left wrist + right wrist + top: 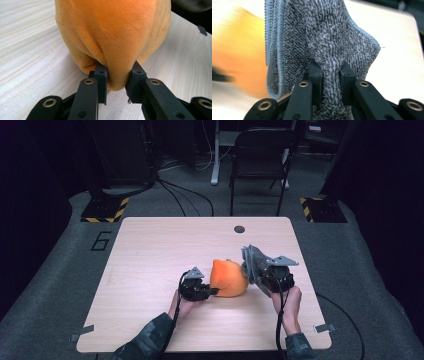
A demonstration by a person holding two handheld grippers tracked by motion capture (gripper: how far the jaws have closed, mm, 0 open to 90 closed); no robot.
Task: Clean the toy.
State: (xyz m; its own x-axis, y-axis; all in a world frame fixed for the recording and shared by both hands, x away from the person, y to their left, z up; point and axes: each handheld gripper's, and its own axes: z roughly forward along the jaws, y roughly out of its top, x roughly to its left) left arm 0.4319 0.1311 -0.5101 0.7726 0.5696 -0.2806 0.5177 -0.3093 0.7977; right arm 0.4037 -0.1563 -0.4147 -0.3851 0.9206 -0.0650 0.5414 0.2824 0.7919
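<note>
**Grey cloth sits just right of the orange plush; 2 grips, 1 gap to close**

Left hand-held gripper (214, 291): I see its jaws clamped on a pinch of the orange plush (229, 278), low on the plush's near-left side. In the left gripper view the fabric (112, 37) bulges straight ahead of the jaws and folds down between them. The plush rests on the tabletop (150, 255), directly in front of this gripper and touching it.

Right hand-held gripper (265, 280): jaws clamped on a fold of the grey terry cloth (254, 262). In the right gripper view the cloth (322, 37) stands up ahead of the jaws, long axis roughly upright, stitched edges stacked on its left side. The orange plush shows as a blur beyond and to the left of the cloth in that view.

Relation that matters: from the right hand-held gripper the plush lies to its left, very near; I cannot tell whether the cloth's edge touches the plush. The right hand carries the cloth, so it is the nearer one for bringing cloth onto plush, while the left pins the plush.

Judgement: the coming move is a short sideways carry toward the plush. Risk: the cloth's hanging folds drag or bunch against the plush's side.
</note>
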